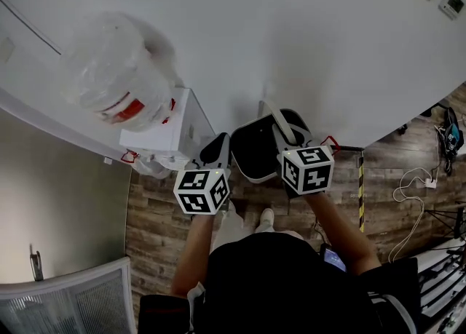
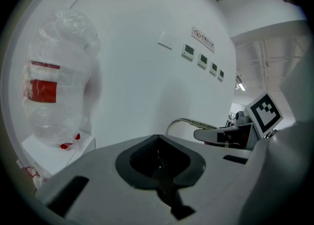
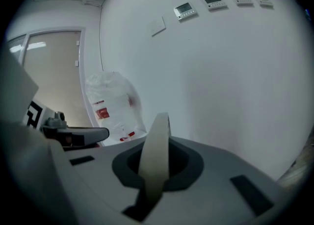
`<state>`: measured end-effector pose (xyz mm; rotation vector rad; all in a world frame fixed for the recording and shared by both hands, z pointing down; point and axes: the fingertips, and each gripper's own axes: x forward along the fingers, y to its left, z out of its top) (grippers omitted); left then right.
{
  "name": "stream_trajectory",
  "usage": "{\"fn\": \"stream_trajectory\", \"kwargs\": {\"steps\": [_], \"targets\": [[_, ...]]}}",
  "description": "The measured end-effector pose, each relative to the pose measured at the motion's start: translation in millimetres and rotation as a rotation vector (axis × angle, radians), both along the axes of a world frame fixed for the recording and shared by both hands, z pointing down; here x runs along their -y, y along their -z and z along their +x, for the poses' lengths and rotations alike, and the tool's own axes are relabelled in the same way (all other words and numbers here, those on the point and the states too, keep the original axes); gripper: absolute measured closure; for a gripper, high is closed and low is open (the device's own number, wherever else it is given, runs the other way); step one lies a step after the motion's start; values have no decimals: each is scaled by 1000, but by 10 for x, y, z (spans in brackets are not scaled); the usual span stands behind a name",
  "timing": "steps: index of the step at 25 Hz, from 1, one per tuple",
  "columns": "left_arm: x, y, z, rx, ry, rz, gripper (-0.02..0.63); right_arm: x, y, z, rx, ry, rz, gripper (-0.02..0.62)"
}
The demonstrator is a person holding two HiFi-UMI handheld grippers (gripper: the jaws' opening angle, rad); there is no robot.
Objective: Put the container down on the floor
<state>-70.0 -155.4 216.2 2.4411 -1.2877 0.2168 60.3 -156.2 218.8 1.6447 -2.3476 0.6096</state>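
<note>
The container (image 1: 255, 148) is a dark bin with a pale rim, and it hangs above the wooden floor (image 1: 156, 212) close to the white wall. Its cream strap handle (image 1: 277, 117) rises to my right gripper (image 1: 282, 136), which is shut on it. In the right gripper view the handle (image 3: 156, 153) runs up between the closed jaws of the right gripper (image 3: 153, 175). My left gripper (image 1: 218, 148) sits just left of the bin's rim. Seen in its own view, the left gripper (image 2: 159, 170) has its jaws together and I see nothing held in them.
A white box (image 1: 166, 133) stands by the wall at the left, with a clear plastic bag (image 1: 111, 70) bearing a red label on top. Yellow-black tape (image 1: 361, 188) and loose cables (image 1: 412, 180) lie on the floor at the right. My shoe (image 1: 266, 217) is below the bin.
</note>
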Motion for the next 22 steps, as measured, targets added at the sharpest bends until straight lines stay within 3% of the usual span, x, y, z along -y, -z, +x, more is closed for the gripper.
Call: {"fn": "stream_trajectory", "kwargs": {"steps": [8,18,22], "targets": [[321,-261,-58,10,-87,-51,589,179,-224,-209,-13,-24,-50,566],[604,-971,-208,-14,-111,-173,589,457,-890,-421,-45,-49,-175,566],[698,-1271,-300,21,-105,-193,589,544,-1268,-463,-65,-57,-232,566]]}}
